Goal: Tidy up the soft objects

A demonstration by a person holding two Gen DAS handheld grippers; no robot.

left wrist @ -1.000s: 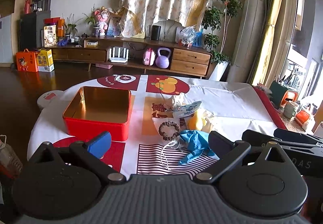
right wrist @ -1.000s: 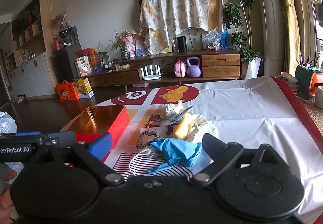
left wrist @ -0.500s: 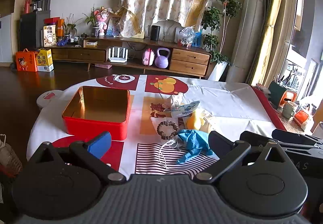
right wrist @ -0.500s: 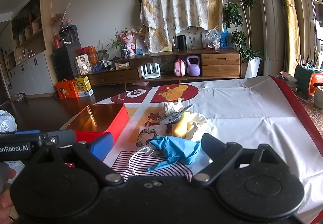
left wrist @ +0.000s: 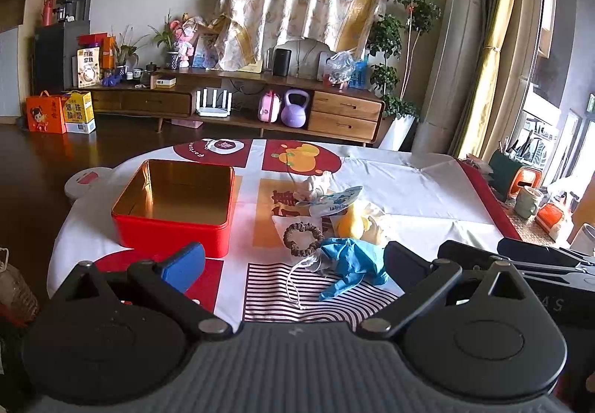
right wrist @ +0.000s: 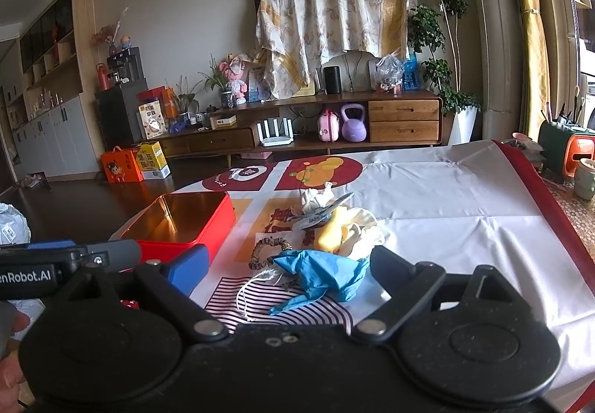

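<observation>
A heap of soft items lies mid-table: a crumpled blue glove (left wrist: 351, 260) (right wrist: 319, 273), a brown scrunchie (left wrist: 303, 238) (right wrist: 266, 251), a white face mask with loops (left wrist: 301, 273) (right wrist: 256, 292), a yellow piece (left wrist: 351, 223) (right wrist: 329, 232), cream cloth (right wrist: 362, 230) and a white crumpled item with a printed tag (left wrist: 316, 189) (right wrist: 314, 202). An empty red tin (left wrist: 174, 206) (right wrist: 186, 219) with a gold inside stands to their left. My left gripper (left wrist: 293, 260) and right gripper (right wrist: 286, 264) both hang open over the near edge, short of the heap.
The table carries a white, red and striped cloth (left wrist: 409, 189). Beyond it run a wooden sideboard (left wrist: 260, 104) with a purple kettlebell (left wrist: 295, 108), a draped sheet (left wrist: 297, 0) and plants. Cups and holders (left wrist: 528, 197) crowd the right side. A hand (right wrist: 11, 357) shows at lower left.
Both views have shifted only slightly; the heap and tin sit a touch lower and closer. Nothing was taken hold of or moved.
</observation>
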